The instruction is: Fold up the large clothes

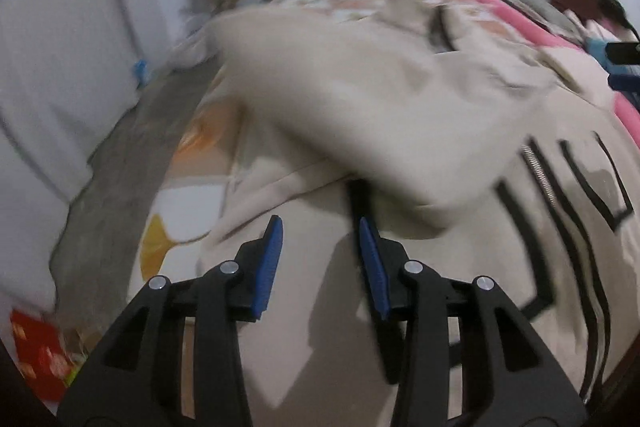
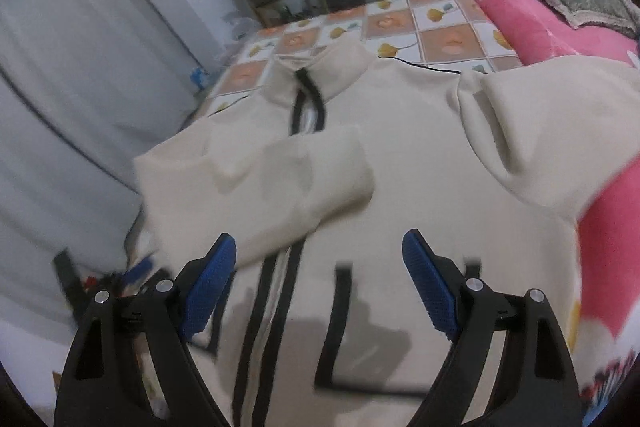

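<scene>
The cream jacket (image 2: 400, 163) lies spread face-up on the tiled-pattern bedsheet (image 2: 436, 31), collar (image 2: 320, 75) away from you, black-edged zip (image 2: 280, 291) running down the middle; one sleeve (image 2: 296, 179) is folded across the chest, the other sleeve (image 2: 532, 123) lies out to the side against the pink blanket (image 2: 532, 27); it looks soft and thick, fleece-like, so I'd judge it light but bulky, happy to slump and spring back out of a fold rather than hold a crease; it shouldn't slip from ribbed pads, but a pinch of one layer will probably drag the rest; take it at a cuff, a shoulder seam or the hem corner, where the cloth is doubled; keep off the zip teeth.

Your left gripper (image 1: 320, 227) hangs just above the jacket front with its jaws partly parted, nothing between them, the folded sleeve's cuff just beyond its tips; your right gripper (image 2: 320, 247) stands spread wide over the lower front, empty, black pocket trim (image 2: 336, 323) beneath it; grey curtain (image 2: 80, 67) to the far side.
</scene>
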`<state>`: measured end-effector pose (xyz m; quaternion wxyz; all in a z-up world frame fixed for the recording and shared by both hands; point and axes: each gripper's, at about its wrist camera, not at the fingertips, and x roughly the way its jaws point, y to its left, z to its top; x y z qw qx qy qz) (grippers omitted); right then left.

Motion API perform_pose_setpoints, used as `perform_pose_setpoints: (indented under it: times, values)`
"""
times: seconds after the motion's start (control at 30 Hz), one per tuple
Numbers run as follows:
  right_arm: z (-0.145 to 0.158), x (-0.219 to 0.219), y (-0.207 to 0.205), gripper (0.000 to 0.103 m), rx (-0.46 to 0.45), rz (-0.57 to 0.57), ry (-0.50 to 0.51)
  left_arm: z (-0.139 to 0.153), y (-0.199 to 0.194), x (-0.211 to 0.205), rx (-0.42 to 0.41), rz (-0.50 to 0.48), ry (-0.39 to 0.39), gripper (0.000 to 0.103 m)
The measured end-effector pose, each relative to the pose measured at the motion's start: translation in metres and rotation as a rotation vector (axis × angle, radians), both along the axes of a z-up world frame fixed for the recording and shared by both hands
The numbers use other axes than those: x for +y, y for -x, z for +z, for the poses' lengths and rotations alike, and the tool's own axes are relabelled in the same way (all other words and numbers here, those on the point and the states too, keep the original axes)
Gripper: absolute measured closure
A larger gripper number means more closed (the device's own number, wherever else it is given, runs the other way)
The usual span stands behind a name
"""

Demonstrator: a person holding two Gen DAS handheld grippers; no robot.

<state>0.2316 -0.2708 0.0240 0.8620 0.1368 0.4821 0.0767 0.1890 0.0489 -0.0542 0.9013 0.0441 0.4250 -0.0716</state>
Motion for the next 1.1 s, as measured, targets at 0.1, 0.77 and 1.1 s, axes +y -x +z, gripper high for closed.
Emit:
perform_pose_setpoints:
  times: [0.1, 0.77, 1.1]
  values:
    - [-0.017, 0.002, -0.043, 0.026, 0.028, -0.012, 0.075, 0.0, 0.009, 0.015, -0.008, 0.031, 0.044, 0.065]
    - [0.024, -0.043, -0.057, 0.098, -0.11, -0.109, 0.105, 0.004, 0.015, 0.031, -0.031, 0.02, 0.098, 0.065]
    - [-0.07, -0.018, -0.107, 0.055, 0.144, 0.03, 0.104, 0.005, 0.01, 0.024, -0.016, 0.035, 0.054, 0.065]
